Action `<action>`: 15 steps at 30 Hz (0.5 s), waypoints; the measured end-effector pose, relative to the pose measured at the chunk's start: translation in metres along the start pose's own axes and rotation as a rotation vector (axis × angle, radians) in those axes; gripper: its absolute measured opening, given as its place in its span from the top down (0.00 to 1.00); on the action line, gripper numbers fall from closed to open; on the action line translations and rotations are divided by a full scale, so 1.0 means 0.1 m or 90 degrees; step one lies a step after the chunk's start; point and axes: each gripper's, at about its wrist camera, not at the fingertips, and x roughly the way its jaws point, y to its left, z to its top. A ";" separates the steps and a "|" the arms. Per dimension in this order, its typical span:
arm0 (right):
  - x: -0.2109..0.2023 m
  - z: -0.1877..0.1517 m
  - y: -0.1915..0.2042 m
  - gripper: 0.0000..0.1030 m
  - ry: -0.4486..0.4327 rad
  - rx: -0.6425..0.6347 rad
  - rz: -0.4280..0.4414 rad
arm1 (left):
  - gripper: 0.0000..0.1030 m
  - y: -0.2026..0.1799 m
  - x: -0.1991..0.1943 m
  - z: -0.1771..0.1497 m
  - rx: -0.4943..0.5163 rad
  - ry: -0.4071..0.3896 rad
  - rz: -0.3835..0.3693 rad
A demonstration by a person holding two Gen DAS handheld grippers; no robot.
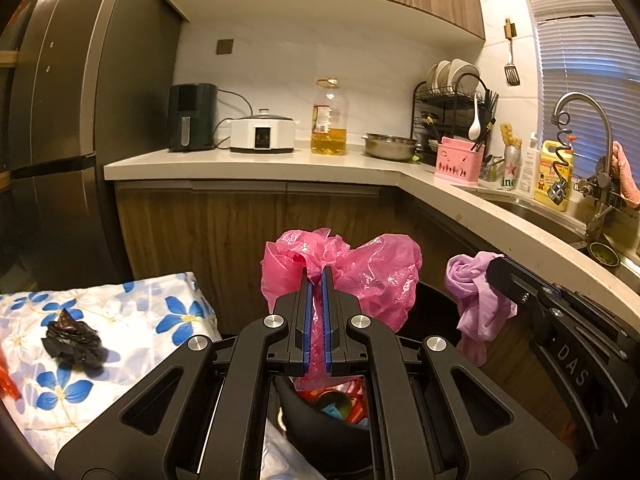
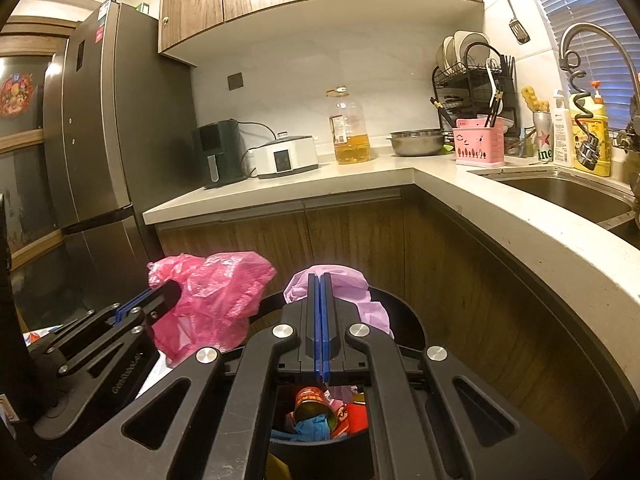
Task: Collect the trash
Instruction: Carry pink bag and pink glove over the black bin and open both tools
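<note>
Above the round black plastic bin, the left gripper clenches a crumpled pink plastic bag, the right gripper a lilac one (featherlight, limp, slippery; best pinched at bunched folds).

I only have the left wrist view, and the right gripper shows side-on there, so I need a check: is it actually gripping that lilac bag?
Observer: Yes. In the right wrist view the right gripper has its fingers pressed together on the lilac bag, which bunches out past their tips.
Operator: Where is the bag relative to the bin?
Observer: It sits over the black bin, towards the far rim.
Operator: What's inside? I only see colours.
Observer: A red can lies on its side, open end facing the camera, next to crumpled blue plastic.
</note>
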 end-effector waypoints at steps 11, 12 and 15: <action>0.14 -0.02 -0.07 0.96 0.022 0.013 -0.007 | 0.83 -0.03 0.16 -0.06 0.023 0.014 -0.021; 0.15 -0.01 -0.08 0.95 0.025 0.015 -0.006 | 0.75 -0.02 0.17 -0.07 0.021 0.016 -0.023; 0.17 -0.01 -0.13 0.94 0.031 0.022 -0.014 | 0.50 0.04 0.19 -0.10 0.006 0.018 -0.019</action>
